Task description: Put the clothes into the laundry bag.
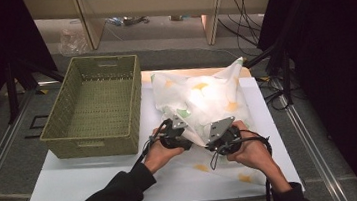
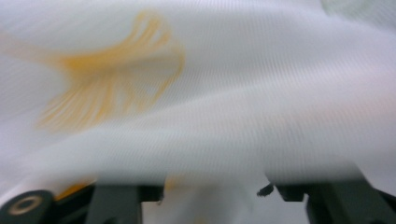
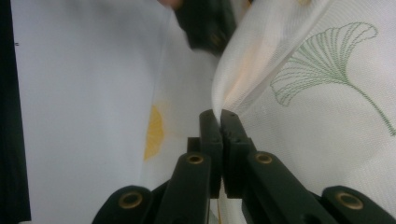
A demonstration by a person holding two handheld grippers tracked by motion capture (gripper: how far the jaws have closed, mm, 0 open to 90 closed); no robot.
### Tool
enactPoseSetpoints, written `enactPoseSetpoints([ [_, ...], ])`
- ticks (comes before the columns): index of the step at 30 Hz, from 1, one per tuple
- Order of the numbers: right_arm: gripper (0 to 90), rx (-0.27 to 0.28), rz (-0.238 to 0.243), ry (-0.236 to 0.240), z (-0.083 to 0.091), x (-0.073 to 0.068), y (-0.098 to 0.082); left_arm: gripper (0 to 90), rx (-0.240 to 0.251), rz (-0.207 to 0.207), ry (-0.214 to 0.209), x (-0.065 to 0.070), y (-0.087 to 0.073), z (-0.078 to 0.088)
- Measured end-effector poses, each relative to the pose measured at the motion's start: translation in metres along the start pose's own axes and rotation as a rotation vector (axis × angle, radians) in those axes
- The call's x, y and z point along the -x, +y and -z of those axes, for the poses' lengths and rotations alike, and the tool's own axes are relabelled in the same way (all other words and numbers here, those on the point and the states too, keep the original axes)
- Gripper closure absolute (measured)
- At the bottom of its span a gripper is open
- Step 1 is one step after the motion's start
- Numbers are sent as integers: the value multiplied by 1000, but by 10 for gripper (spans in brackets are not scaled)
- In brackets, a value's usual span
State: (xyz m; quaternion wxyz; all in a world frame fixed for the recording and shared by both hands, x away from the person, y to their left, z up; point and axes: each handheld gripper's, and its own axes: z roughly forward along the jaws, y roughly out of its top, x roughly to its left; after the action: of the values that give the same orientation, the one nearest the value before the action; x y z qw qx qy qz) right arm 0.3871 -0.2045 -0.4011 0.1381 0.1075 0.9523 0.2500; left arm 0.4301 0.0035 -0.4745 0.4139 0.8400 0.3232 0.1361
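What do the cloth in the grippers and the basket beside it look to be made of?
The cloth looks like thin, sheer woven fabric: light glows through it, a fine weave shows in the left gripper view, and it has yellow and green ginkgo leaf prints. The fibre can't be told. The basket looks like woven wicker or a plastic imitation, matte olive green, with plaited walls and cut-out handles.

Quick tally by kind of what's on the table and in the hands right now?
Wicker basket: 1
White leaf-print cloth: 1
Grippers: 2, left gripper, right gripper
White board under them: 1
Total: 5
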Motion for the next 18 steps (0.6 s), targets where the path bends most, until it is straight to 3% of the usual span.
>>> enactPoseSetpoints([
  [4, 900, -6, -5, -2, -2, 0, 0, 376, 10, -23, 34, -5, -8, 27],
  [8, 900, -6, -9, 4, -2, 2, -3, 351, 13, -12, 94, -13, -16, 51],
  [9, 900, -7, -16, 2, -2, 2, -5, 345, 2, -32, 115, -14, -18, 55],
  [12, 900, -11, -18, 1, -2, 4, -7, 321, -33, -82, 165, -16, -25, 60],
  [16, 900, -13, -23, -6, 0, 6, -9, 309, -52, -47, 177, -19, -32, 62],
  [18, 900, -4, -15, -7, 4, 6, -9, 304, -71, -51, 171, -20, -33, 59],
])
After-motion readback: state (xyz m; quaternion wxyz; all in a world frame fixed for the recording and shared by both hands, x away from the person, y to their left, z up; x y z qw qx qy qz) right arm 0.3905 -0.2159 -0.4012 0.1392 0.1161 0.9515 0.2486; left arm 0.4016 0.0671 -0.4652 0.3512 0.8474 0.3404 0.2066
